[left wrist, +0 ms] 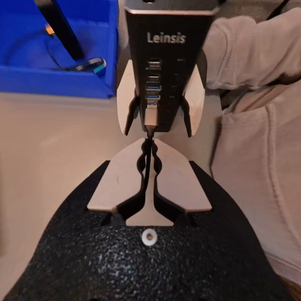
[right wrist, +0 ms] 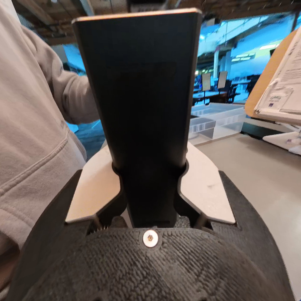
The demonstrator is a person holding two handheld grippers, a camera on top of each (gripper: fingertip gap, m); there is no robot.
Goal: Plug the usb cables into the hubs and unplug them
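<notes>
In the left wrist view a black USB hub (left wrist: 166, 65) with a column of ports is held upright by the right gripper (left wrist: 157, 114), whose white fingers (left wrist: 126, 104) clamp its lower sides. A grey USB plug (left wrist: 151, 117) sits in or at the lowest port. My left gripper (left wrist: 149, 141) is shut on the plug's black cable (left wrist: 147, 164) just behind the plug. In the right wrist view the right gripper (right wrist: 149, 162) is shut on the hub's plain black back (right wrist: 140, 91), which fills the middle of the view.
A blue bin (left wrist: 48, 65) at the upper left holds another black hub (left wrist: 63, 32) and loose cables (left wrist: 91, 65). A person's beige sleeve (left wrist: 254, 81) is at the right. Clear plastic trays (right wrist: 216, 120) and a clipboard with papers (right wrist: 280, 81) stand on the table (right wrist: 244, 171).
</notes>
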